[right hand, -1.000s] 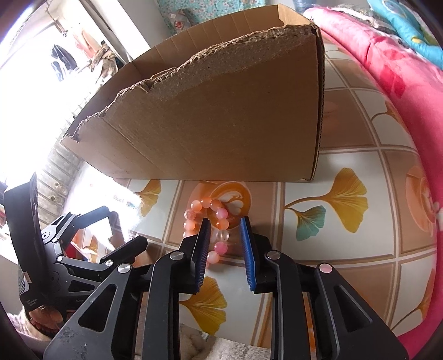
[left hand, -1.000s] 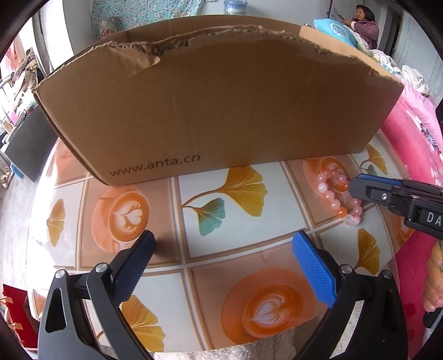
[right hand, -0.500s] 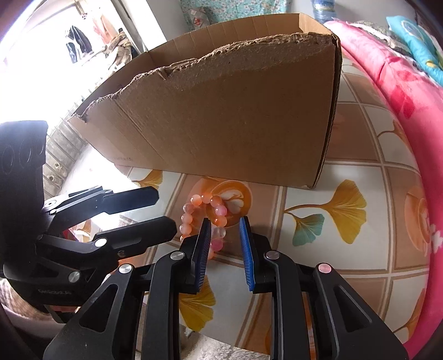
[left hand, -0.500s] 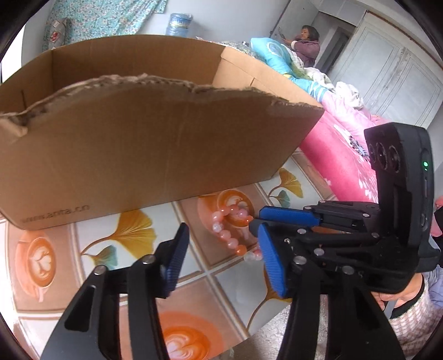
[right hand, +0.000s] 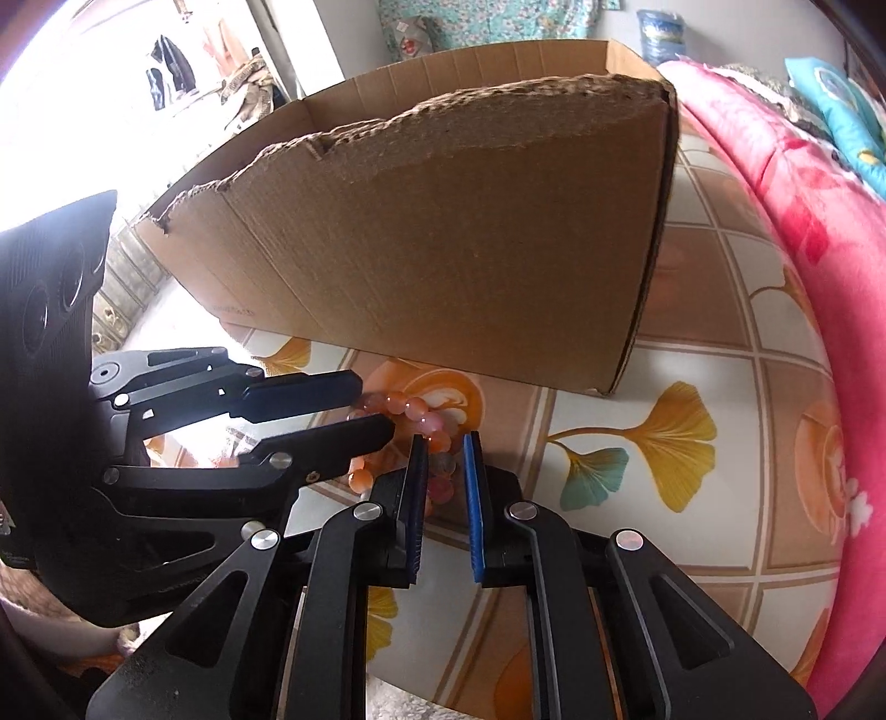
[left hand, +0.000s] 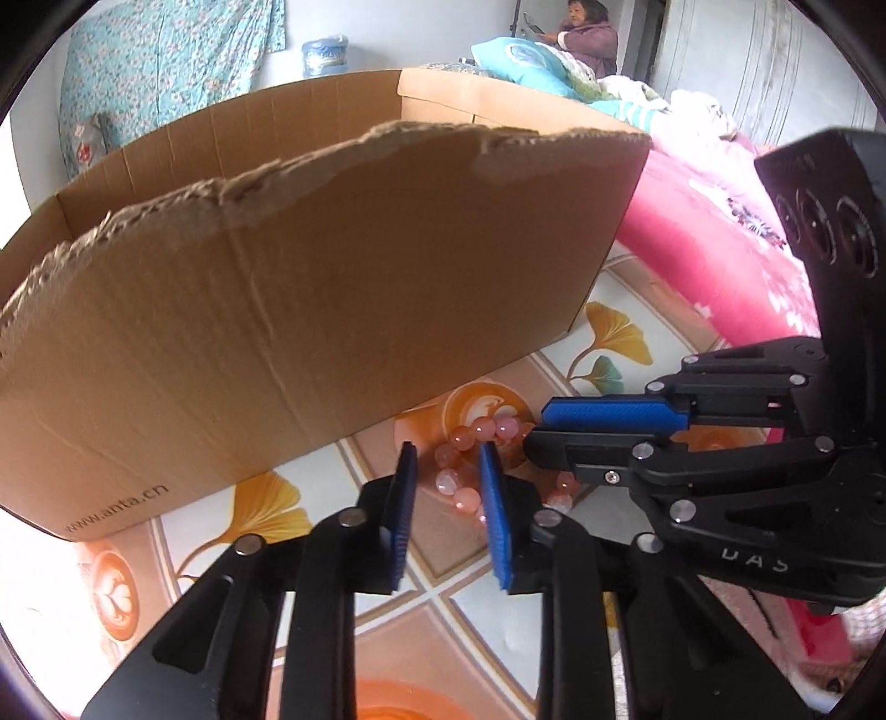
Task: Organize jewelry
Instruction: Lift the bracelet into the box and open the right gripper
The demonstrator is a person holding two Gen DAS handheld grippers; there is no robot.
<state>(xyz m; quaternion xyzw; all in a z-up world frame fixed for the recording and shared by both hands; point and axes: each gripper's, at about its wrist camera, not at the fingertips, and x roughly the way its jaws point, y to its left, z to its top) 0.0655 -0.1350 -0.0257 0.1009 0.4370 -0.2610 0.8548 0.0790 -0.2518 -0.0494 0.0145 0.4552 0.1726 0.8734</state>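
- Both grippers have their jaws closing around the same bead bracelet [left hand: 464, 471] from two sides.
- On the left gripper [left hand: 443, 464], the blue pads [left hand: 406, 515] stand a little apart. A few pink beads sit in the gap, but I cannot tell if the pads press on them.
- On the right gripper [right hand: 446, 451], the blue pads [right hand: 472, 498] are closer together. Beads sit between them too, and again I cannot tell if they are squeezed.
- That bracelet, pink and orange, lies on the table [right hand: 720, 343], on a picture of a coffee cup.
- Just behind the beads stands a big brown cardboard box [left hand: 310, 310] with a torn top edge.
- Yellow leaves and coffee cups are printed on the table cover.
- A pink flowery blanket [right hand: 830, 232] lies beside the table.
- Far back, a person [left hand: 587, 33] sits on the bed.
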